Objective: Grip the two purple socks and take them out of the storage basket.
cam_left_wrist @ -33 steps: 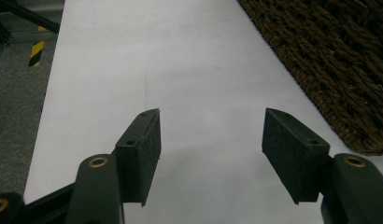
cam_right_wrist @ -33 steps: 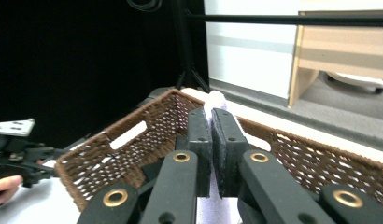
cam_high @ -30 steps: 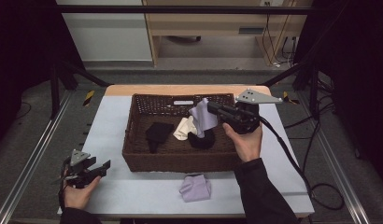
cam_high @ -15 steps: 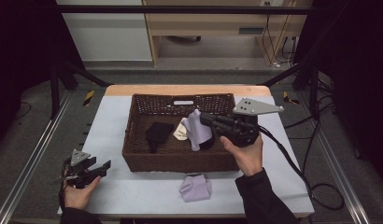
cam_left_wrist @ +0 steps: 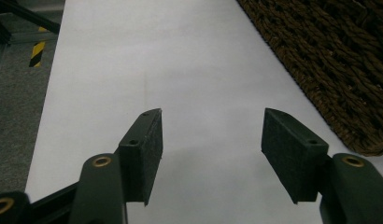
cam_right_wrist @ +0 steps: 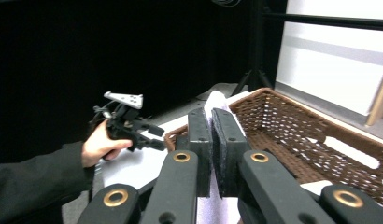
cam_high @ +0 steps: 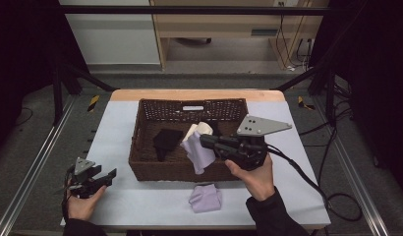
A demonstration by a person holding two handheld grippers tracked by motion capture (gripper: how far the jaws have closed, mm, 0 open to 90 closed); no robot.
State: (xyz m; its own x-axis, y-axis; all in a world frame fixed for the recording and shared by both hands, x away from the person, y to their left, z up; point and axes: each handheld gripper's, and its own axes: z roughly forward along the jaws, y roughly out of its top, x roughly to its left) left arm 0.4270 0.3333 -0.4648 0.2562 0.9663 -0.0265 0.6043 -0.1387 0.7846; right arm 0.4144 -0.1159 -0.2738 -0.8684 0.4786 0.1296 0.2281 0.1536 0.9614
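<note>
Moved: right gripper (cam_high: pixel 205 143) has come toward the near wall of the basket (cam_high: pixel 140 115) since the earlier frames, and the lilac cloth (cam_high: pixel 198 153) came with it; before, this cloth hung higher over the middle of the basket.
Right gripper: jaws are pressed together on the lilac cloth; in the right gripper view a pale fold (cam_right_wrist: pixel 216 101) stands up between the two pads (cam_right_wrist: pixel 199 140).
Lilac cloth: it hangs from the jaw tips, over the inner side of the near wall, with its lower end near the rim.
Right hand (cam_high: pixel 253 175): it holds the gripper level, pointing to the left side of the table (cam_high: pixel 116 118).
Left gripper (cam_high: pixel 107 176): it rests at the near left corner of the table, well apart from the basket; the jaws have just been closing a little, they stand half wide with nothing between them, above the bare table (cam_left_wrist: pixel 180 70).
Left hand (cam_high: pixel 82 202): it holds the gripper from below.
Basket inside: a black cloth (cam_high: pixel 166 141) lies at the left, and a cream cloth (cam_high: pixel 202 129) lies behind the lilac one.
Second lilac cloth (cam_high: pixel 205 197): folded, on the table just in front of the basket, near the right hand.
</note>
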